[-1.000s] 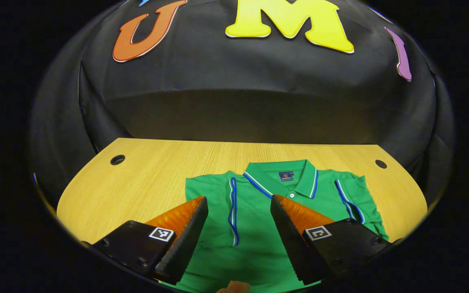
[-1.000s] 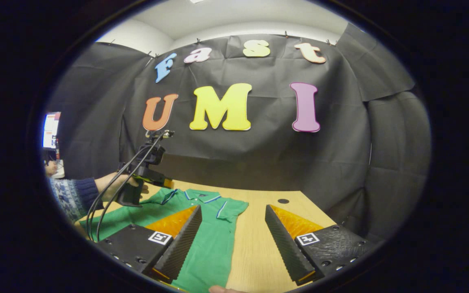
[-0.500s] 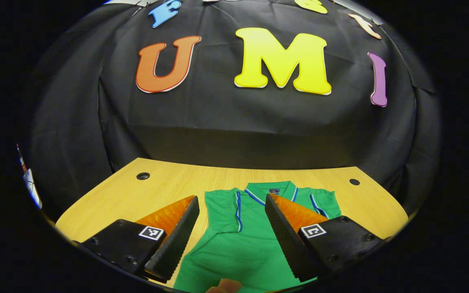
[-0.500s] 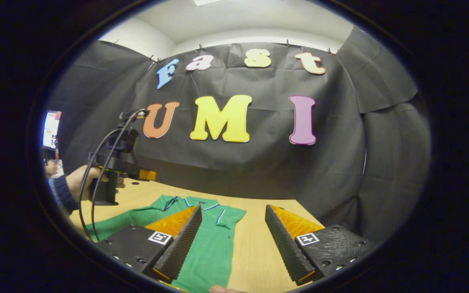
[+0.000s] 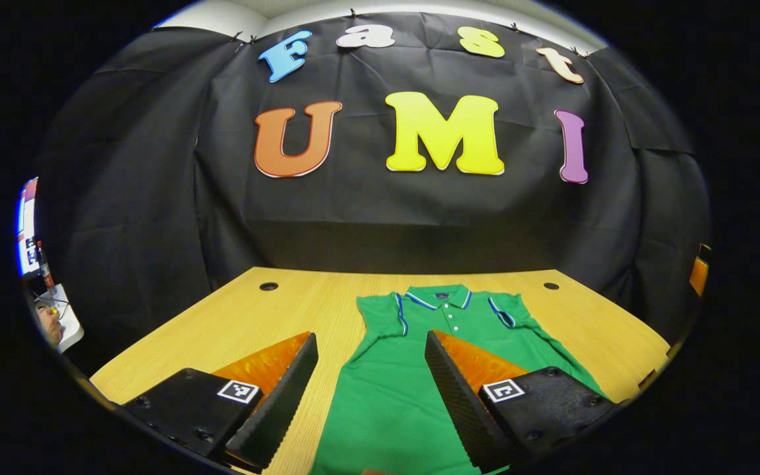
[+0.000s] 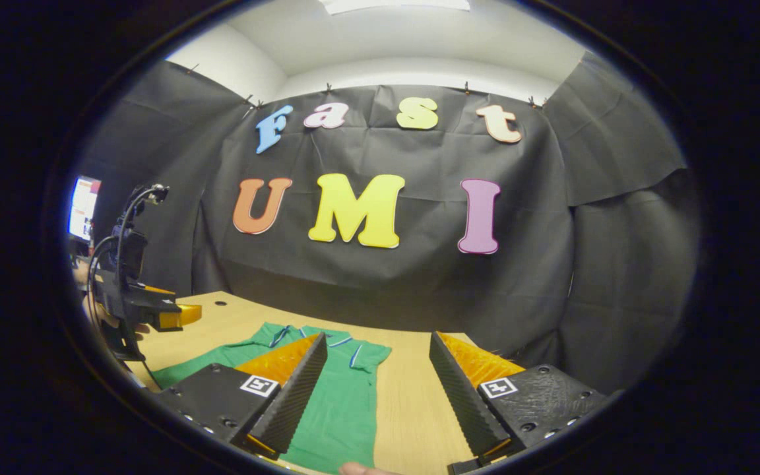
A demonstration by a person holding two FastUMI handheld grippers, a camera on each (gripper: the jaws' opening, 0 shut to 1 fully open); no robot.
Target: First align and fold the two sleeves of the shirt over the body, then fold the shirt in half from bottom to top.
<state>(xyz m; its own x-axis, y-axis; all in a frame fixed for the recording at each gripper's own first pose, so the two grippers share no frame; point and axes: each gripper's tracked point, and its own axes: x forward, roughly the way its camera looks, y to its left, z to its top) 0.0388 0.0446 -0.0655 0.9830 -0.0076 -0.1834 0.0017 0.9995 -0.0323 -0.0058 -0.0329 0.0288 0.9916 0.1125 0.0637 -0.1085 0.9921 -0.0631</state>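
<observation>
Both grippers have drawn back and risen since a second ago: the shirt (image 5: 419, 369) looks smaller and farther off in the left gripper view, and more of the ceiling shows in the right gripper view. Nearest in the left gripper view, the left gripper (image 5: 371, 343) hangs above the shirt's lower body with its jaws wide apart and nothing between them; its right finger covers part of the shirt's right side, and the hem is cut off at the bottom edge. In the right gripper view the right gripper (image 6: 378, 343) is likewise spread and empty, over the shirt's edge and the bare table (image 6: 413, 396); a fingertip (image 6: 353, 469) just peeks in at the bottom edge.

Farther off, the green shirt lies flat on the wooden table, collar (image 5: 441, 295) toward the wall, both sleeves already folded in over the body. At the left of the right gripper view the other gripper is held above the table's near corner with its cables; the hand holding it is mostly hidden. Behind, black cloth (image 6: 551, 264) drapes the booth, with white ceiling (image 6: 386, 33) above.
</observation>
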